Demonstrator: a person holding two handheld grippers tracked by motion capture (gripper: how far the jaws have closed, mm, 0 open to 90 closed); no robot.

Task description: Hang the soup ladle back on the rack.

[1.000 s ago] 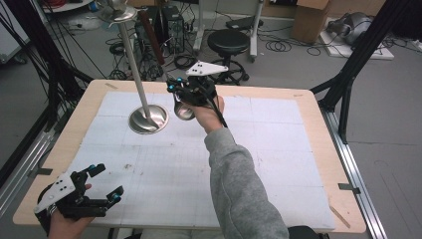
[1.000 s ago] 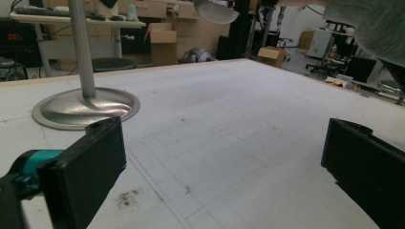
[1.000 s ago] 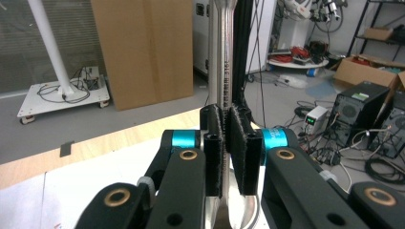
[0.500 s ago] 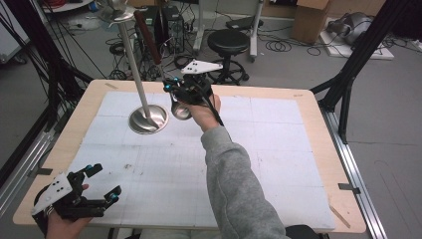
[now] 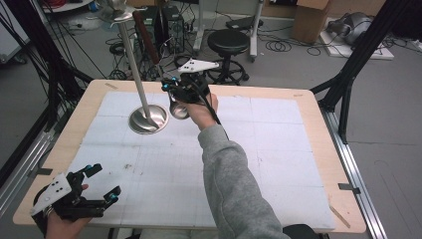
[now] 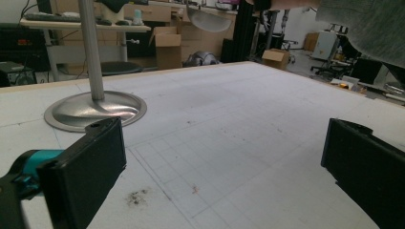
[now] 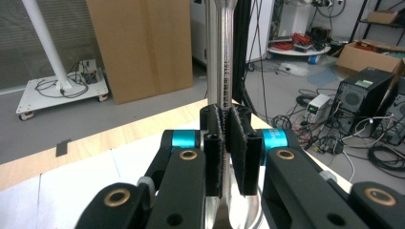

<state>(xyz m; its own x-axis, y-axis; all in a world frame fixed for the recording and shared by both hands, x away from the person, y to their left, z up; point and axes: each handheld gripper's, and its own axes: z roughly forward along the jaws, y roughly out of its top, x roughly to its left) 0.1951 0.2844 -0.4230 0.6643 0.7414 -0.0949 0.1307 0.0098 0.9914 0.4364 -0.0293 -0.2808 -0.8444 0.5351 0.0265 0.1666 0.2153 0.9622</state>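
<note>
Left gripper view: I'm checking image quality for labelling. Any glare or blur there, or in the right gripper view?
Left gripper view: bright glare streaks the stand's steel base, and the near jaws look soft. Right gripper view: the ladle handle carries a bright vertical highlight, and its engraving is blurred.

High view looks down; both tool views, low, share the steel stand [image 5: 147, 118].

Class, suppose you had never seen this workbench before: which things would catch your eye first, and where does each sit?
Most striking is the tall metal stand, its shiny round base on the far left of the white table and its pole rising out of the high view. Just right of it, the right gripper carries a shiny metal object above the table, jaws nearly shut. At the near left corner, the left gripper waits with jaws wide apart.
</note>
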